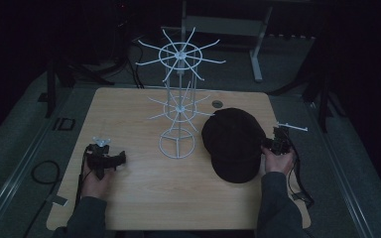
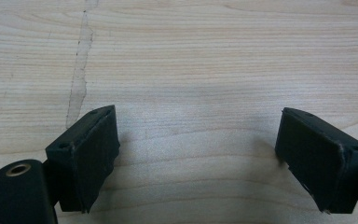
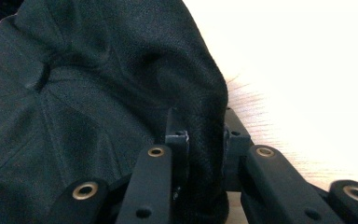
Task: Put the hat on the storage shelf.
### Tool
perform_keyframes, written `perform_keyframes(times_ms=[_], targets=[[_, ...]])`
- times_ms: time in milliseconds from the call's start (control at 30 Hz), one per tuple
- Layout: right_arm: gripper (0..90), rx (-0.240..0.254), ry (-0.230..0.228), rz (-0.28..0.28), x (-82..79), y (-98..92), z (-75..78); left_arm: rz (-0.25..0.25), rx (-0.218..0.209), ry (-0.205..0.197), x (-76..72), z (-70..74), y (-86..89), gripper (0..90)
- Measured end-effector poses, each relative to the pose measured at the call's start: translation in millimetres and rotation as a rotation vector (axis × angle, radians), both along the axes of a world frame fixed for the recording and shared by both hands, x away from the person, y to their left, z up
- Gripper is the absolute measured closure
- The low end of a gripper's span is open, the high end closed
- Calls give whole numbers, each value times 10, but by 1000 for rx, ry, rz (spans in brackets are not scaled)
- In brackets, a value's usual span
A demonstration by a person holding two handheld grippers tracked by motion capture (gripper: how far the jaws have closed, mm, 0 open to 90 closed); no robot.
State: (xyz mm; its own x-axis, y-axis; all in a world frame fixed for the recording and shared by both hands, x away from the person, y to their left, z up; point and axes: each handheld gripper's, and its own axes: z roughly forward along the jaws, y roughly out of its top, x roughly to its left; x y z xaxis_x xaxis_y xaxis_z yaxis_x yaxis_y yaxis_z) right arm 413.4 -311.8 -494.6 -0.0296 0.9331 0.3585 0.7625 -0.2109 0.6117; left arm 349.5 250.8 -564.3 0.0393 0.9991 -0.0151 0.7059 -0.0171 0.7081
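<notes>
The right gripper (image 3: 200,135) is clamping a fold of the cap (image 3: 98,93) between its two black jaws, the cloth bunching up thick between the pads at the cap's edge. In the high view this gripper (image 1: 277,145) is sitting at the cap's right rim, with the right hand (image 1: 279,161) gripping it from below. The left gripper (image 2: 198,158) is standing with its jaws wide apart, nothing between them, bare wood grain lying under the pads; in the high view it (image 1: 110,159) is resting near the table's left edge in the left hand (image 1: 95,181).

Counting: two grippers, two hands, one cap, one rack, one table.

The cap (image 1: 233,144) is dark, nearly black, made of woven cloth, with seams running out from a button at the crown and soft creases across the panels. It is lying on the right half of the table (image 1: 144,198), just beside the foot of the rack (image 1: 178,99), a white wire stand with two tiers of radiating hooks and a ring base near the table's middle.
</notes>
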Motion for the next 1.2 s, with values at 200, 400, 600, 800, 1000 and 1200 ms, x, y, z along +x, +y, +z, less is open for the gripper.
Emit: perform_keyframes(times_ms=[200,400,600,800,1000,1200], targets=[[780,3,-8,-3,-20,-11,7,0,0,-1,0,0,0,143],[779,4,-36,-14,-63,-46,71,0,0,0,0,0,0,143],[779,-5,-66,-24,-108,-73,145,0,0,0,0,0,0,143],[779,-12,-94,-30,-150,-84,210,0,0,0,0,0,0,143],[779,-9,-123,-30,-186,-103,281,0,0,0,0,-1,0,142],[778,-5,-147,-31,-226,-128,364,0,0,0,0,-1,0,142]])
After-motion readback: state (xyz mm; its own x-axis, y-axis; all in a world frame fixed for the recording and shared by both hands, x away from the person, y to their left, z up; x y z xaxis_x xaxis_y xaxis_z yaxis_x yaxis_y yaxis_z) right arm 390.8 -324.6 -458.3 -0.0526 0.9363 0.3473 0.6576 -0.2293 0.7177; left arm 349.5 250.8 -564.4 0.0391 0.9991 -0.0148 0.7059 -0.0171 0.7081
